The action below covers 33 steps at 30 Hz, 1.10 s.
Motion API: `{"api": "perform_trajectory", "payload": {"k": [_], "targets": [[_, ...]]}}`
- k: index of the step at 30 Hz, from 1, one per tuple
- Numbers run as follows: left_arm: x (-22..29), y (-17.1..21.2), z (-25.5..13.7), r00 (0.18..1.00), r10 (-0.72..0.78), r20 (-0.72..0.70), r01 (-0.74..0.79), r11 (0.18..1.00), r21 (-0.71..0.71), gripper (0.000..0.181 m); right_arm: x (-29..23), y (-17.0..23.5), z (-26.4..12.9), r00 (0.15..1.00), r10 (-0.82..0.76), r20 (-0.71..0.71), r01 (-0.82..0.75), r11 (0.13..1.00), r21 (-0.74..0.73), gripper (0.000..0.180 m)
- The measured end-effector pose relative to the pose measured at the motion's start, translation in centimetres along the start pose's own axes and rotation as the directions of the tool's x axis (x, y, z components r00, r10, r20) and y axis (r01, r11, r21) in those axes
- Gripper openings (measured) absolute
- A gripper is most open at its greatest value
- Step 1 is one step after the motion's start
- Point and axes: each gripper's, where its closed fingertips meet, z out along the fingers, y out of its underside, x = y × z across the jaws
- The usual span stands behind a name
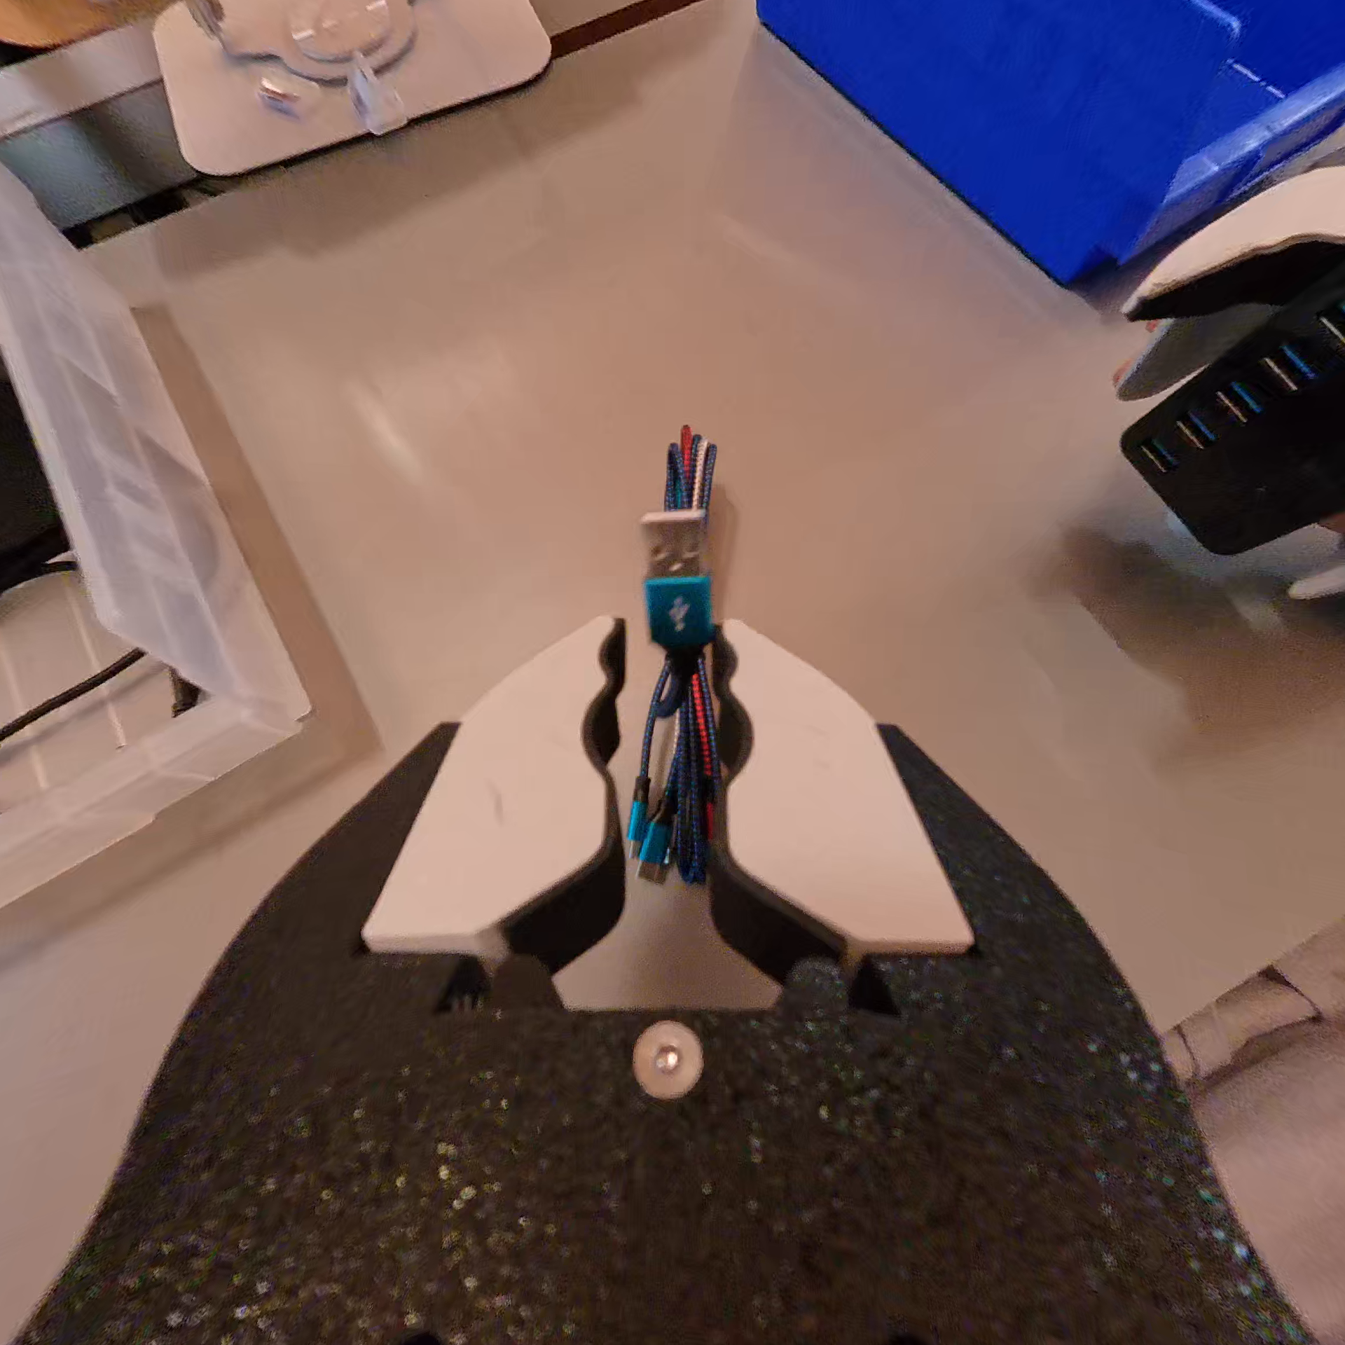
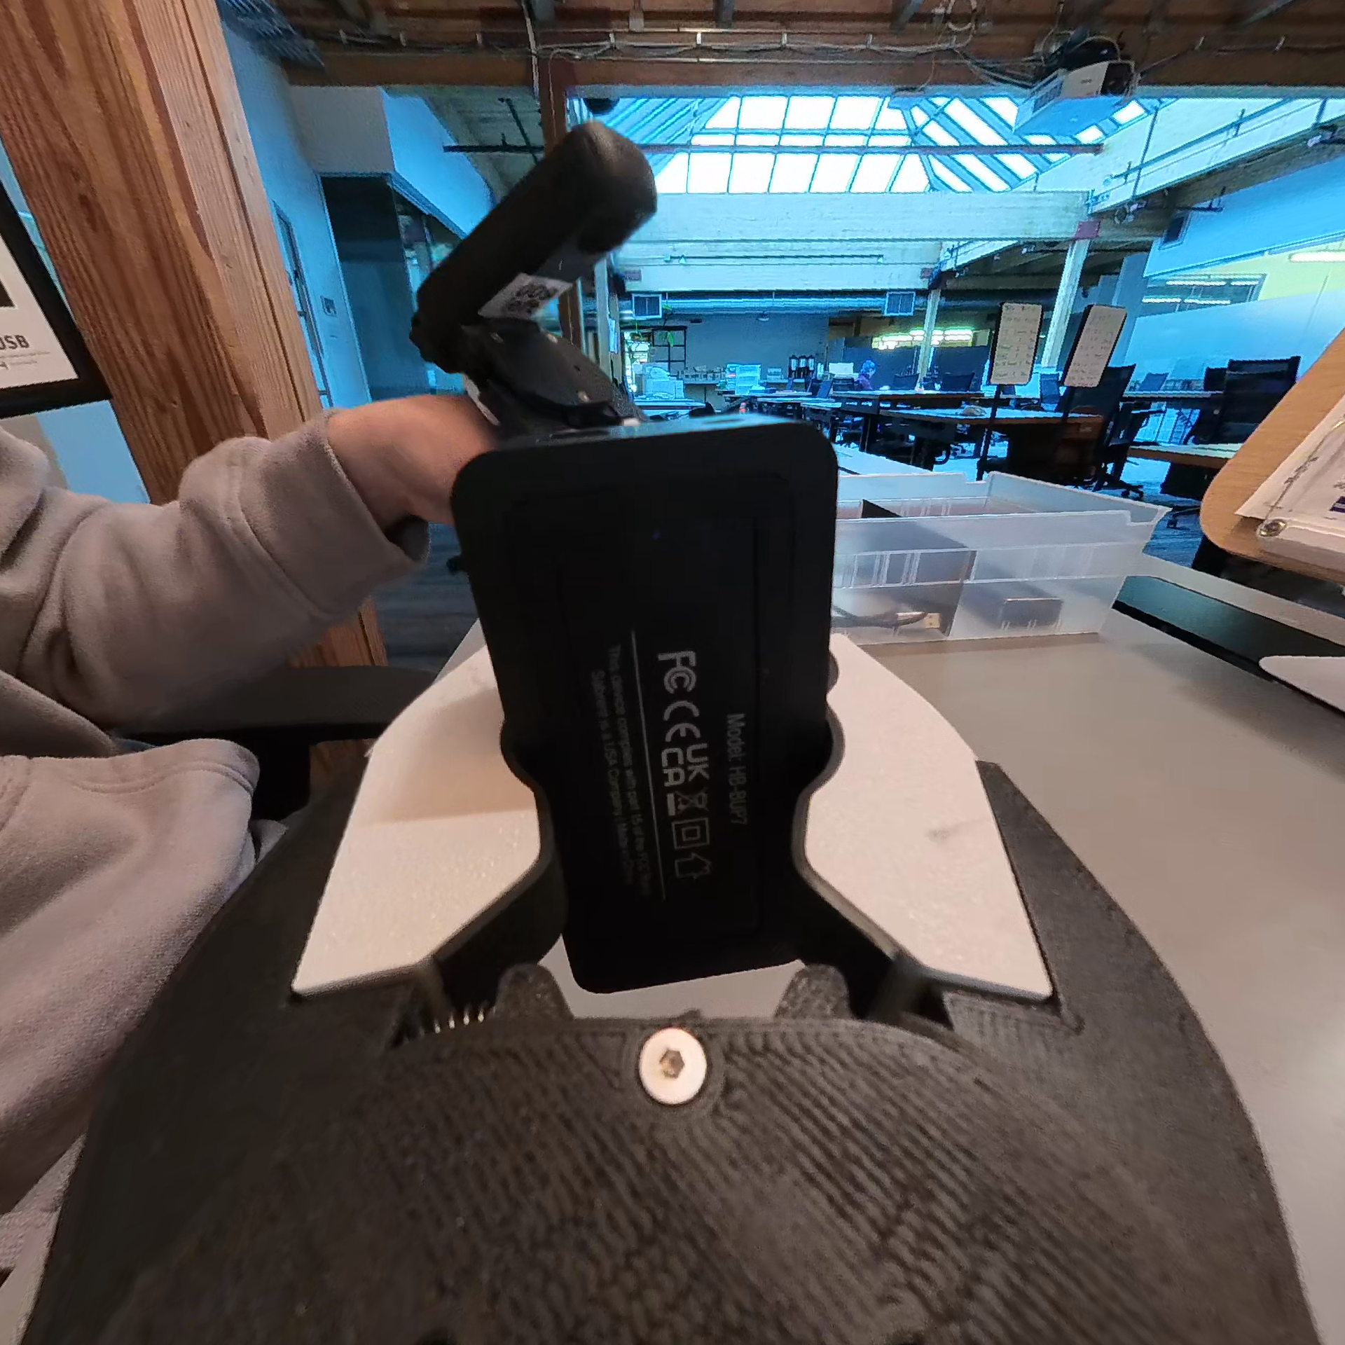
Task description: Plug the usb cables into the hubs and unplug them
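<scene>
My left gripper (image 1: 669, 632) is shut on a bundled braided USB cable (image 1: 688, 735) of blue, red and white strands. Its blue-shelled USB-A plug (image 1: 677, 582) sticks out forward past the fingertips, above the grey table (image 1: 509, 378). My right gripper (image 2: 662, 655) is shut on a black USB hub (image 2: 655, 691), with the hub's labelled underside facing the camera. In the left wrist view the hub (image 1: 1237, 451) is at the right edge, its row of ports facing left, held between the right gripper's white fingers (image 1: 1237, 284). Plug and hub are well apart.
A clear plastic bin (image 1: 145, 582) stands at the left, a blue bin (image 1: 1055, 124) at the back right and a white base plate (image 1: 349, 94) at the back. In the right wrist view, a person's hand (image 2: 393, 466) holds the left gripper's handle (image 2: 538, 291) behind the hub. A clear bin (image 2: 982, 553) holds black devices.
</scene>
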Motion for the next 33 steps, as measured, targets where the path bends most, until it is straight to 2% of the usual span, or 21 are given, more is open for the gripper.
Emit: {"api": "perform_trajectory", "payload": {"k": [5,8,11,13,21,29,31,33], "targets": [[-0.3,0.5,-0.9,0.998,0.041,0.039,-0.040,0.999,-0.034,0.014,-0.1,-0.1,0.0,1.000,0.003,0.002,-0.003,1.000,0.005,0.074],[-0.1,0.7,-1.1,0.999,0.032,0.034,-0.031,0.999,-0.028,0.025,0.0,0.1,0.0,1.000,0.001,0.002,-0.001,1.000,-0.003,0.074],[0.1,0.7,-1.4,1.000,0.020,0.018,-0.019,1.000,-0.009,0.018,0.0,0.2,0.1,1.000,0.000,0.003,0.000,1.000,-0.009,0.074],[0.2,0.3,-1.5,1.000,0.021,0.003,-0.021,0.999,0.029,0.005,-0.1,0.2,0.1,1.000,0.002,0.008,-0.002,1.000,-0.011,0.074],[0.8,-0.2,-1.1,0.997,0.063,-0.035,-0.059,0.993,0.100,0.005,-0.3,0.5,0.2,1.000,-0.005,0.015,0.005,1.000,-0.023,0.074],[2.7,-2.6,-1.8,0.933,0.348,-0.089,-0.311,0.908,0.281,0.005,-0.3,-0.9,-0.2,0.999,-0.033,-0.009,0.033,0.999,0.004,0.074],[3.7,-3.2,-2.5,0.887,0.443,-0.130,-0.403,0.880,0.250,0.005,-0.4,-1.7,-0.5,0.999,-0.050,-0.013,0.050,0.999,0.006,0.074],[4.8,-3.2,-3.2,0.830,0.514,-0.218,-0.496,0.858,0.136,0.005,-0.5,-2.3,-0.9,0.998,-0.060,-0.015,0.060,0.998,-0.010,0.074]]}}
